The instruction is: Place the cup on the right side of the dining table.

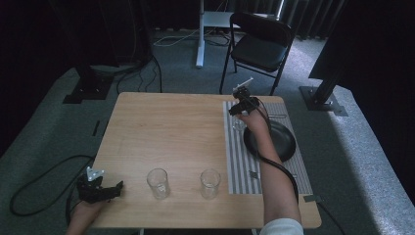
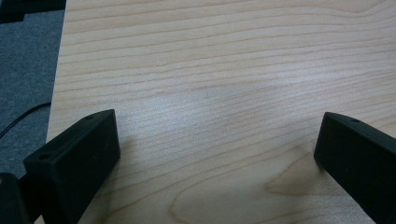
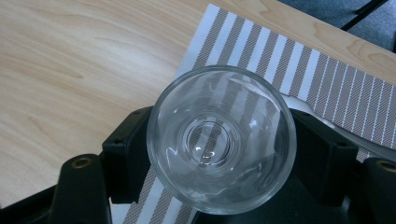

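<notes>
From the high view I log a wooden table (image 1: 166, 132) with a striped mat (image 1: 237, 156) along its right side and a dark round plate (image 1: 281, 139) on the mat, partly covered by my right forearm. Two empty glasses stand near the front edge: one (image 1: 158, 183) left of centre, the other (image 1: 210, 183) just left of the mat. My left gripper (image 1: 117, 186) rests at the front left corner, its hand cut off by the bottom edge. My right gripper (image 1: 240, 113) is over the far end of the mat, with a third glass (image 1: 239, 122) at its jaws, small and hard to make out here. A black chair (image 1: 262, 46) stands beyond the table in dim light. In the left gripper view, I note my left gripper (image 2: 217, 154) low over bare tabletop (image 2: 210, 70), jaws wide apart with nothing between them; grey floor (image 2: 23, 70) and a cable show at the left. In the right gripper view, my right gripper (image 3: 219, 149) clamps that glass (image 3: 222, 137) between its jaws, seen mouth-on and hiding much of them. Behind it lie the mat (image 3: 299, 74) and table (image 3: 70, 70); whether the glass touches the mat I cannot tell.
</notes>
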Available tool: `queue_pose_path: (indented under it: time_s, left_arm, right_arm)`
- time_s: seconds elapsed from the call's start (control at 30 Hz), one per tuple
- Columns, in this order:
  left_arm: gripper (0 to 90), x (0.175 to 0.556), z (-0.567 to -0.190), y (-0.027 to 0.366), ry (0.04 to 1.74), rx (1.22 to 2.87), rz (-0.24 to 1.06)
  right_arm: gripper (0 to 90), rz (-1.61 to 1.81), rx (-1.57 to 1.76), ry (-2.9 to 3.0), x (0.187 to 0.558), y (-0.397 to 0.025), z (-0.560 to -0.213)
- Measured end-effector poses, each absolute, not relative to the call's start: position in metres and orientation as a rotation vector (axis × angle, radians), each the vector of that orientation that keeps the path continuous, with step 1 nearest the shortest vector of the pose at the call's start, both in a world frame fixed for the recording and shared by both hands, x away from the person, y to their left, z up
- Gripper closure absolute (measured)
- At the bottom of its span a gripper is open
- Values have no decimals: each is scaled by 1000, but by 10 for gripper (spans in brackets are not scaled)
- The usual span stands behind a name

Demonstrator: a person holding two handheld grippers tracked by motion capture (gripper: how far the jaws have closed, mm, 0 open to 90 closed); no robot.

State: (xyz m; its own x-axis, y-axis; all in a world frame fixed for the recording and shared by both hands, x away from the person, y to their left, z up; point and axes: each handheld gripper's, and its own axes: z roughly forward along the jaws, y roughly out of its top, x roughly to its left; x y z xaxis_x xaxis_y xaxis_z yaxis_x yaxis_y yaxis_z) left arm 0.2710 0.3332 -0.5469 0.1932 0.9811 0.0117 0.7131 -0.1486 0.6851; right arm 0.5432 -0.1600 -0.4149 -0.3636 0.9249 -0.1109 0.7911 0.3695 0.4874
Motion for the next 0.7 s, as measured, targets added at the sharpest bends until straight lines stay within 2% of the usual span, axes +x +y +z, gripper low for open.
queue_pose_path:
  time_s: [0.7]
  left_arm:
    - [5,271,-547,333,1578,1927,639]
  right_arm:
    - [277,496,1561,2289,565,-165,-428]
